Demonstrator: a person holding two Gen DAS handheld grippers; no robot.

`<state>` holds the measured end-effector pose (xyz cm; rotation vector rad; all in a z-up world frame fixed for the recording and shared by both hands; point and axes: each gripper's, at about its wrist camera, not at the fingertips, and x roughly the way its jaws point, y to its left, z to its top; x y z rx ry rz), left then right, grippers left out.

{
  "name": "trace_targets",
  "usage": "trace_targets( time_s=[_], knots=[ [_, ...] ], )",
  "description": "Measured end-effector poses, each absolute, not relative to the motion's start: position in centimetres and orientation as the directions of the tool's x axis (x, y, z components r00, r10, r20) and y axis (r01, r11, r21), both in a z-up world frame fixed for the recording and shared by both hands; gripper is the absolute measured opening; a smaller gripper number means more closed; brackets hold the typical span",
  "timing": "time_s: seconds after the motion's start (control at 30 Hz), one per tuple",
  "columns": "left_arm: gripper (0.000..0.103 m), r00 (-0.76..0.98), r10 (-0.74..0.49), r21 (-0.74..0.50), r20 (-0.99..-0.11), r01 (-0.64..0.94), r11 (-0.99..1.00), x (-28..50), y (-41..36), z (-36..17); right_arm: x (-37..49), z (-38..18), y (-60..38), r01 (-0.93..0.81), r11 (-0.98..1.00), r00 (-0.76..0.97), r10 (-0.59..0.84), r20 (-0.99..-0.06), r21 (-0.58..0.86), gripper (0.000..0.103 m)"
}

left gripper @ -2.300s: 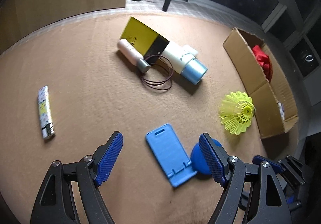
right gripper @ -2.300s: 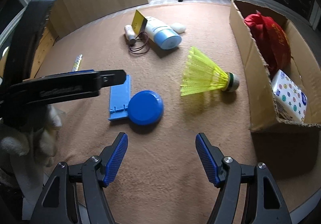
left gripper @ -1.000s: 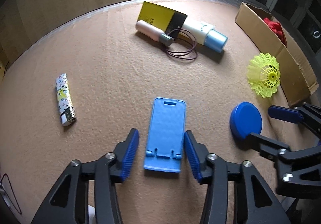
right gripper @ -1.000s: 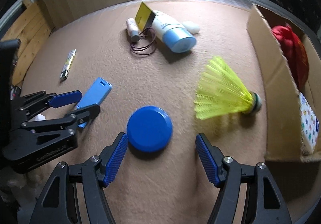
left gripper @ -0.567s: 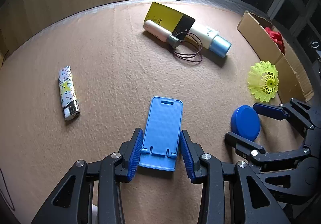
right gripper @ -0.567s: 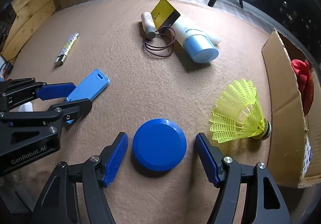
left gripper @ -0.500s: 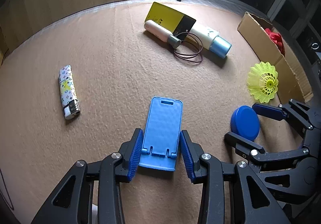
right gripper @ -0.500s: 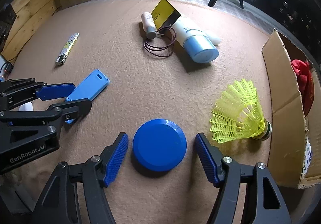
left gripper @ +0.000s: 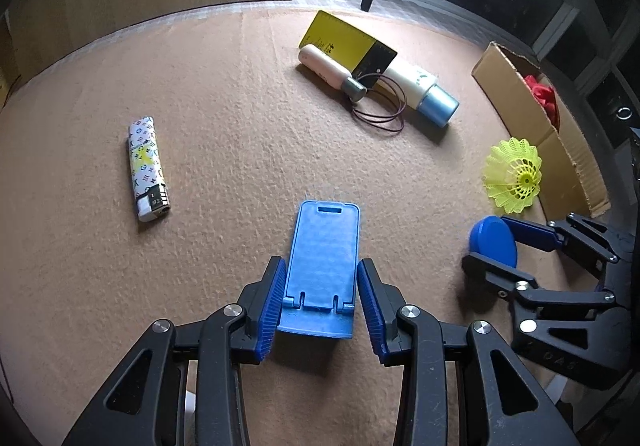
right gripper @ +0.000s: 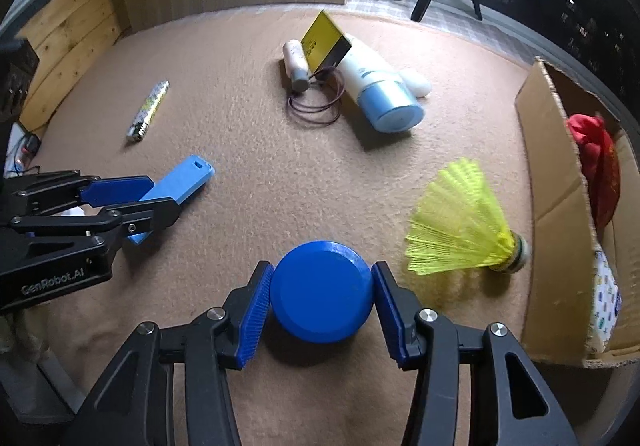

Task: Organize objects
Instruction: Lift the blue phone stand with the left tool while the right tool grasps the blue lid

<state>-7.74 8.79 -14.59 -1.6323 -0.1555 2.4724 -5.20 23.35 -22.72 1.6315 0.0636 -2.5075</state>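
Both views are taken from just behind the fingers, angled steeply down at the brown carpet (left gripper: 240, 134). The blue stand (left gripper: 323, 266) is seen close up in the left wrist view, the blue disc (right gripper: 322, 296) in the right. The bottles, shuttlecock (right gripper: 460, 224), cardboard box (left gripper: 540, 134) and each other's gripper are shared.

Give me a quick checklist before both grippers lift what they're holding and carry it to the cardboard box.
1. Left gripper has its pads on the blue phone stand: ok, pads against both long edges.
2. Right gripper, whose jaws have just been closing, grips the blue round lid: ok, pads touch both sides.
3. Both grips firm enough to lift: cannot tell.
4. Path to the cardboard box clear: not ok, the yellow shuttlecock lies beside its wall.
5. Room in the box: cannot tell; a red bag already sits inside.
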Motion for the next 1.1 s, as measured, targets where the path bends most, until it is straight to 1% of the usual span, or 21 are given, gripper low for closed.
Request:
trace_targets(
  time_s=[0.33,0.67,0.9,1.1],
  knots=[
    [0.040,-0.402,0.215,-0.196,-0.890,-0.090,-0.977,-8.9,8.9,-14.1,-4.0,-18.8,26.7,0.098,-0.992,-0.471,-0.114,-0.875,0.076,0.046],
    [0.040,-0.450,0.252,-0.226,-0.857,-0.111,-0.968,-8.2,9.6,-10.6,-2.5,-15.5,31.8,0.007,-0.996,-0.531,-0.082,-0.843,0.092,0.046],
    [0.040,-0.477,0.295,-0.234,-0.828,-0.186,-0.954,-9.6,13.1,-7.9,-1.5,-13.9,37.0,-0.079,-0.993,-0.564,-0.027,-0.826,0.087,0.046],
    [0.040,-0.484,0.350,-0.246,-0.802,-0.267,-0.932,-11.5,18.2,-5.9,-1.0,-13.1,41.8,-0.144,-0.987,-0.575,0.020,-0.818,0.077,0.046]
  ],
)
